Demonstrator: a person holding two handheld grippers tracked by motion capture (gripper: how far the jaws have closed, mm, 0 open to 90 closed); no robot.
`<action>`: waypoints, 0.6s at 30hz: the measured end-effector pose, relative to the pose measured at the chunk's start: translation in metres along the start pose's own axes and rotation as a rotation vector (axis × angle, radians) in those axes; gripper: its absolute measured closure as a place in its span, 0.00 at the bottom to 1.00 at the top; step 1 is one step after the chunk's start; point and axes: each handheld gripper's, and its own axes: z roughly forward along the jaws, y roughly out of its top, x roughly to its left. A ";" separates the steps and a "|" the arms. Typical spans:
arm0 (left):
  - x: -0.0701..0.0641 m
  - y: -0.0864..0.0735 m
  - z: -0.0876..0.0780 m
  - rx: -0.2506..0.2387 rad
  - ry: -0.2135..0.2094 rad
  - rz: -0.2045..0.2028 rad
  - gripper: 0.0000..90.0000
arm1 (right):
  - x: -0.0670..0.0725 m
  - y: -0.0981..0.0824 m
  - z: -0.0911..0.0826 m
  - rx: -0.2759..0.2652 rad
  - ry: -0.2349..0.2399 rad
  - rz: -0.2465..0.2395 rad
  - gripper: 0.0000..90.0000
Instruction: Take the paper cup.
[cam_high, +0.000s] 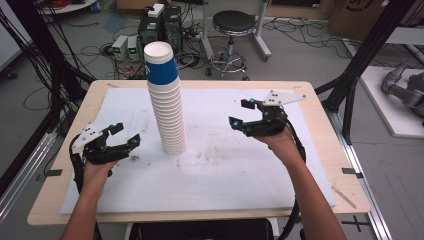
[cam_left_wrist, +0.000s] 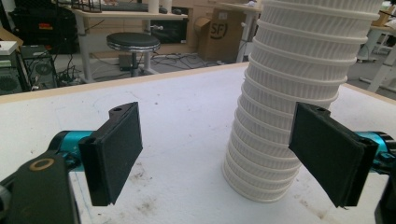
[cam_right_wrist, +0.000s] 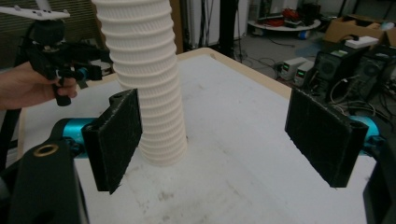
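White sheet (cam_high: 240, 175) covers my table (cam_high: 320, 105); on it a tall leaning cup stack (cam_high: 167, 107), one blue-sleeved cup (cam_high: 162, 70) on top, probably loose. Stack stands between my grippers, nearer the left. Left gripper (cam_high: 123, 135) jaws spread, empty. Right gripper (cam_high: 239, 114) spread wide, empty, well apart. Risk: a sideways knock topples the tower.

Tall cup stack (cam_high: 167, 107), blue-banded near top, stands upright on white mat (cam_high: 220, 175) over table (cam_high: 327, 150). Left gripper (cam_high: 127, 134) near stack base, jaws apart, empty. Right gripper (cam_high: 239, 113) raised, well apart from stack, jaws apart, empty.
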 end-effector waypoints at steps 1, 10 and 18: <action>0.000 0.000 0.000 0.003 0.000 0.001 0.19 | 0.002 0.007 0.006 0.003 0.011 -0.008 0.21; 0.001 -0.001 0.000 0.005 -0.003 -0.004 0.19 | 0.017 0.041 0.042 -0.028 0.113 -0.036 0.21; 0.002 -0.002 0.000 0.005 -0.005 -0.007 0.19 | 0.024 0.062 0.074 -0.027 0.175 -0.043 0.21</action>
